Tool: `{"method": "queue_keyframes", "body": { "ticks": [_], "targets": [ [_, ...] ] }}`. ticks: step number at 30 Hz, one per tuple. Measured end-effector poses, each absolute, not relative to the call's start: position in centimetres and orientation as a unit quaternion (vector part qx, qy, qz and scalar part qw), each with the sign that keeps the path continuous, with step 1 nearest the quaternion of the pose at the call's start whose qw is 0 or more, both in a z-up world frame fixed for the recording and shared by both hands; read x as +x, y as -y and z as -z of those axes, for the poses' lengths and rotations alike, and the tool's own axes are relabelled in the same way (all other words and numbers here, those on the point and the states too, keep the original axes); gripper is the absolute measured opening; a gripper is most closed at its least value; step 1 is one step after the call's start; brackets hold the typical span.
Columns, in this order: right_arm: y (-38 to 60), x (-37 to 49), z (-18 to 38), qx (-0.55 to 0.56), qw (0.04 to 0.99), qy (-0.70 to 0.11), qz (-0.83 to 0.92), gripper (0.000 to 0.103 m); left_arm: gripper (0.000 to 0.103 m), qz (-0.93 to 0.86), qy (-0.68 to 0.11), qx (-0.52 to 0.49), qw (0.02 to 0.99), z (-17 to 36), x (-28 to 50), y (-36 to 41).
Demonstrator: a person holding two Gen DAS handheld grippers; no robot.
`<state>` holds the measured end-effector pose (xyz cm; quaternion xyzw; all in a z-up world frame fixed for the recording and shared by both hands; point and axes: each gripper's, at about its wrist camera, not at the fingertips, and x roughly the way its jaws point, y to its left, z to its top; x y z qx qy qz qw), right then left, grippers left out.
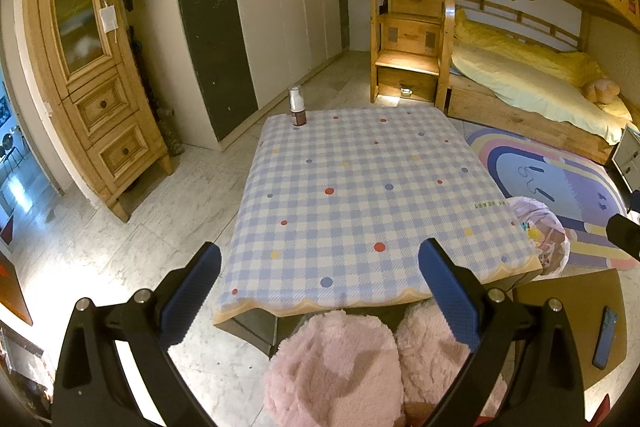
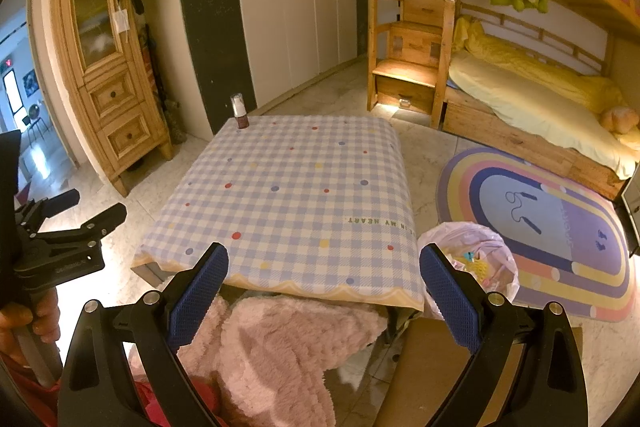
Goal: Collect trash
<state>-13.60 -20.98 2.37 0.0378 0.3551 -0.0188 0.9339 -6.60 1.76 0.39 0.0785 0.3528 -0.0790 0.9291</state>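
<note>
My left gripper (image 1: 320, 287) hangs with its jaws spread wide and nothing between them; my right gripper (image 2: 324, 287) likewise, both over the near edge of the checked table (image 2: 280, 187); the lined trash bin (image 2: 480, 255) stands just beside the table's right corner, already holding scraps; the one item left, a small bottle (image 1: 297, 111), stands upright at the far left corner; I judge the left should reach, close low on its body, lift straight.

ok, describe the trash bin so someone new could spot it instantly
Start at the low table with the blue-and-white checked cloth. By its near right corner, on the floor between the table and the rainbow rug, stands the trash bin. It is lined with a pale pink plastic bag and holds colourful scraps, the only open container there.
</note>
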Motion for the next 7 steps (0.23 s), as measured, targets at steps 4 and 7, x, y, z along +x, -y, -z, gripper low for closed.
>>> {"method": "queue_keyframes", "body": {
  "ticks": [4,7],
  "targets": [
    [22.8,-12.8,-0.2,0.048,0.93,-0.362,0.044,0.095,0.096,0.091,-0.371,0.08,0.92,1.4,-5.7,-1.0],
    [25.4,-12.2,2.9,0.05,0.924,-0.371,0.085,0.095,0.096,0.099,-0.397,0.086,0.909,3.3,-5.2,-0.4]
  ]
}}
